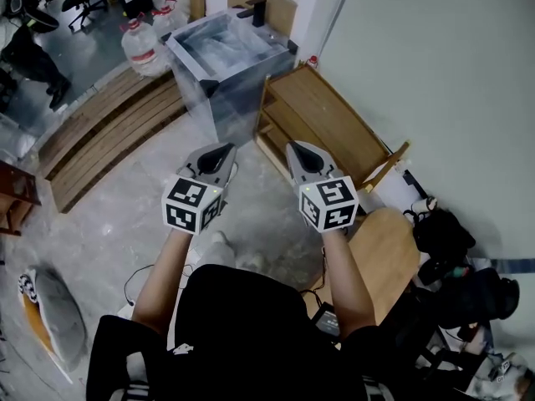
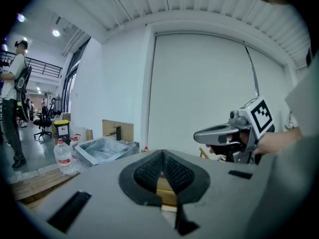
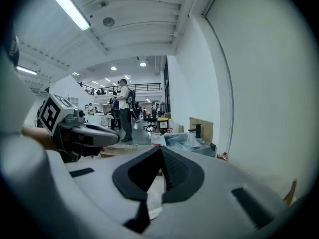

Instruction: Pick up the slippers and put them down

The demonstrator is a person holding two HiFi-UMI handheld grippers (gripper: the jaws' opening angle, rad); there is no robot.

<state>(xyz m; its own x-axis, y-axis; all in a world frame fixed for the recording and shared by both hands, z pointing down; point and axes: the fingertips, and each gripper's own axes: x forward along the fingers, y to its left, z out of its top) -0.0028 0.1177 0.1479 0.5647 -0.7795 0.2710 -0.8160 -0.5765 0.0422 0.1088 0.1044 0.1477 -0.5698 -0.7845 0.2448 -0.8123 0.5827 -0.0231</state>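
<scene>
Both claws are empty and fully closed. The left claw (image 1: 221, 151) and right claw (image 1: 298, 149) are held side by side above the floor (image 1: 109, 224), pointing toward 12 o'clock, and in each gripper view the pads meet at the tip with nothing between them. No view shows the slippers with certainty. A pale shape (image 1: 219, 242) at 6 o'clock, by the person's feet, may be footwear, but this cannot be confirmed. The first hazard follows from that: a descent begun before the slippers are located would be aimed at nothing. The second is that closed jaws lowered onto a slipper would push it along the floor instead of gripping it, so they should open before contact. The third is collision, since the claws sit near each other and a plastic-lined bin (image 1: 230, 53) at 12 o'clock and a wooden rack (image 1: 322, 119) at 1 o'clock stand close ahead. A forward sweep could strike either one. A cable (image 1: 134, 278) lies on the floor at 7 o'clock and could snag a foot. Other items nearby are water bottles (image 1: 142, 44) at 11 o'clock, wooden planks (image 1: 109, 132) at 10 o'clock, a round wooden top (image 1: 384, 253) at 4 o'clock and black bags (image 1: 451, 257) beyond it. A person (image 2: 12, 93) stands well apart at 10 o'clock.
</scene>
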